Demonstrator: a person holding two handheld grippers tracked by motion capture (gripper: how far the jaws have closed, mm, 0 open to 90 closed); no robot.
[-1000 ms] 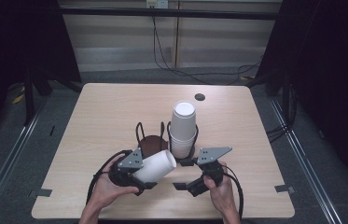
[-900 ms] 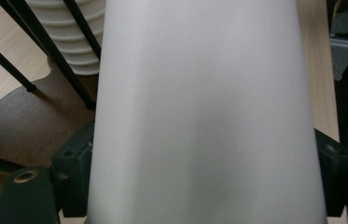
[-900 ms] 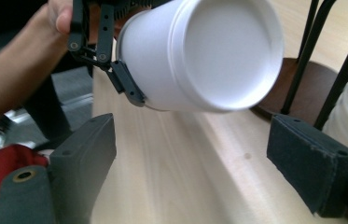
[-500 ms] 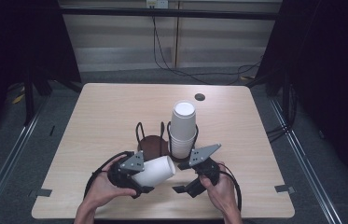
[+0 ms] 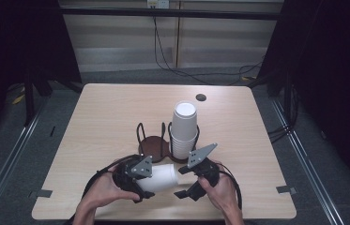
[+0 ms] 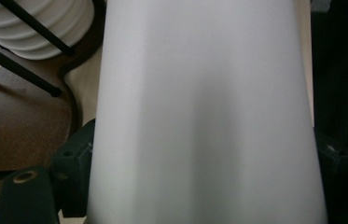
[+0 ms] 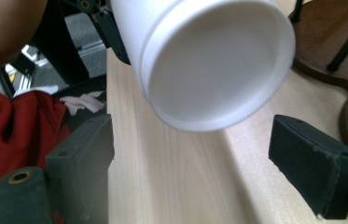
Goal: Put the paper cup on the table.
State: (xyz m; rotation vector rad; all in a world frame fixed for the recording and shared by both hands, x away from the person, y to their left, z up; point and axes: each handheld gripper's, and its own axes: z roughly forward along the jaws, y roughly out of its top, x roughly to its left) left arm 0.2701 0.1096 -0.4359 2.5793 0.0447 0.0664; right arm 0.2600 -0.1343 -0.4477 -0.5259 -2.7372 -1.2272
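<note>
A white paper cup [image 5: 164,177] lies on its side above the table's front edge, with my left gripper [image 5: 147,182] shut on it. In the left gripper view the cup [image 6: 204,121] runs up between the jaws. My right gripper [image 5: 185,183] stands open just right of the cup's narrow end. In the right gripper view that round end [image 7: 213,70] hangs just beyond my open right gripper [image 7: 199,168], touching neither jaw. Behind stands a brown two-slot holder [image 5: 154,146] with black wire posts; its right slot holds a stack of white cups [image 5: 183,129].
The holder's left slot [image 6: 17,121] is empty and sits close behind the held cup. A small dark disc [image 5: 201,97] marks the table's far side. The wooden table [image 5: 102,117] has free room at left and back. Both cables trail by the front edge.
The held cup has dropped a little lower and nearer the front edge. My right gripper has shifted left, closer to the cup's end.
</note>
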